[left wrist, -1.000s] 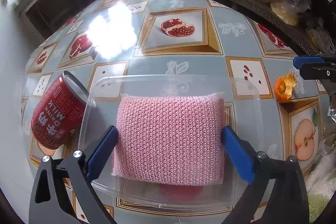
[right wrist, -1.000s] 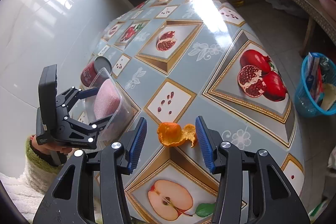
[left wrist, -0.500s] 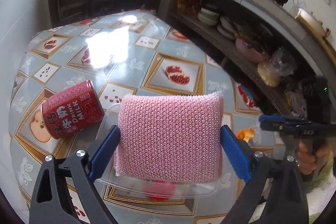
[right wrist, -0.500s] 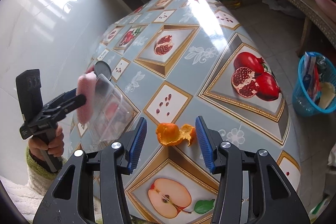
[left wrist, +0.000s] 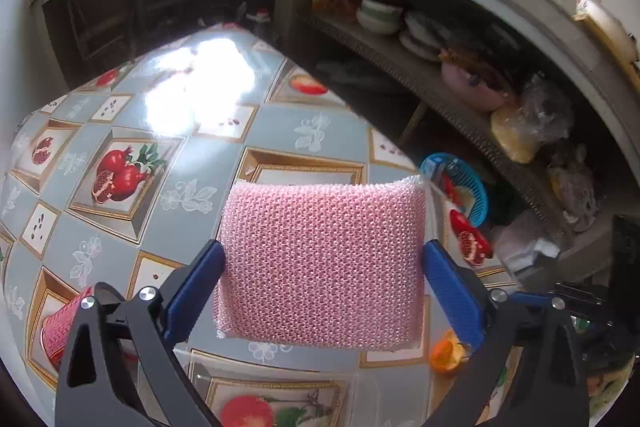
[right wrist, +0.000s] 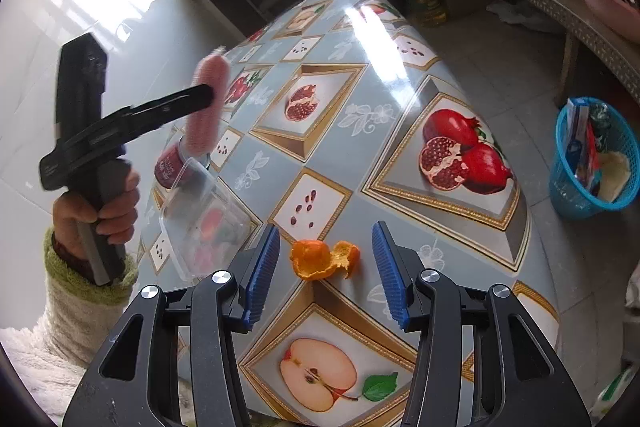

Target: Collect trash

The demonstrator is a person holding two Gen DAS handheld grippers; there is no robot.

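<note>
My left gripper is shut on a pink mesh sponge, which it holds in the air above the table. The right wrist view shows the same sponge edge-on, high over a clear plastic container and a red drink can lying on its side. An orange peel lies on the tablecloth just ahead of my right gripper. That gripper is open, its blue pads on either side of the peel and apart from it. The peel also shows low right in the left wrist view.
The table has a fruit-print cloth and drops off on the right. On the floor beyond that edge stands a blue basket with wrappers in it. Shelves with bowls and bags run along the right wall. A hand in a fleece sleeve holds the left gripper.
My left gripper has lifted the pink sponge out of the clear container and swung it up and toward the right. The right gripper and the peel have stayed put.
</note>
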